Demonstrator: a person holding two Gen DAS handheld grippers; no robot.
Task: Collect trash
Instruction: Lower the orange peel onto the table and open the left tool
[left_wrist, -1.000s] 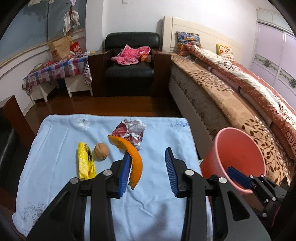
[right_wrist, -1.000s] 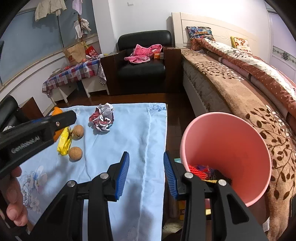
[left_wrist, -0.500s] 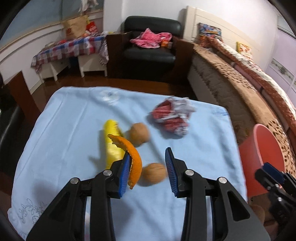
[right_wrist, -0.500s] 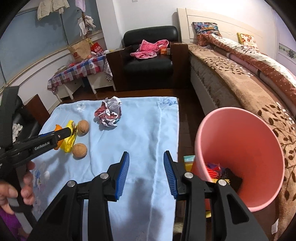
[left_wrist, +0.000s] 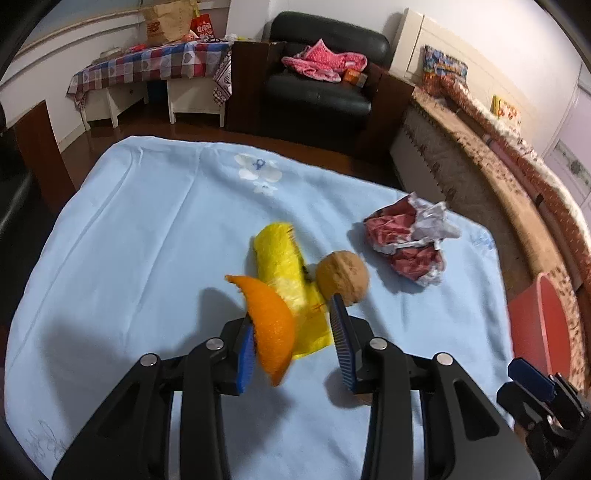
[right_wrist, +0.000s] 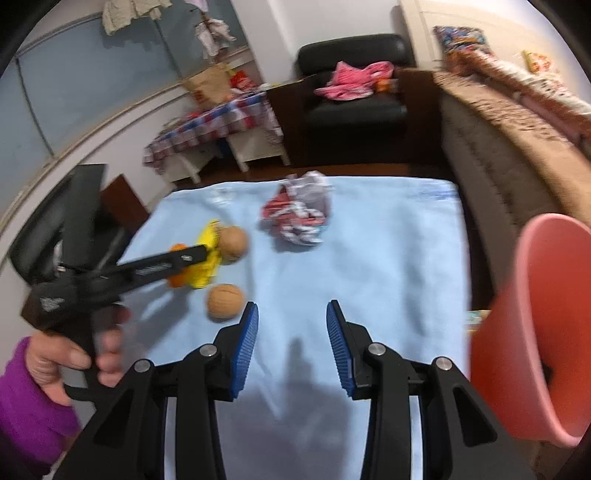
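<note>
A matt blue cloth (left_wrist: 147, 229) covers the table. The walnut (left_wrist: 342, 277) looks rough, the wrapper (left_wrist: 408, 240) crinkled foil, the bucket (right_wrist: 535, 332) smooth plastic.

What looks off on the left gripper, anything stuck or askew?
The orange peel hangs from one pad of the left gripper while the jaws stand wide open; the other pad is clear of it. It looks stuck rather than gripped, dangling over the yellow wrapper.

left gripper (left_wrist: 295, 345) lowered over yellow wrapper (left_wrist: 291, 291)
</note>
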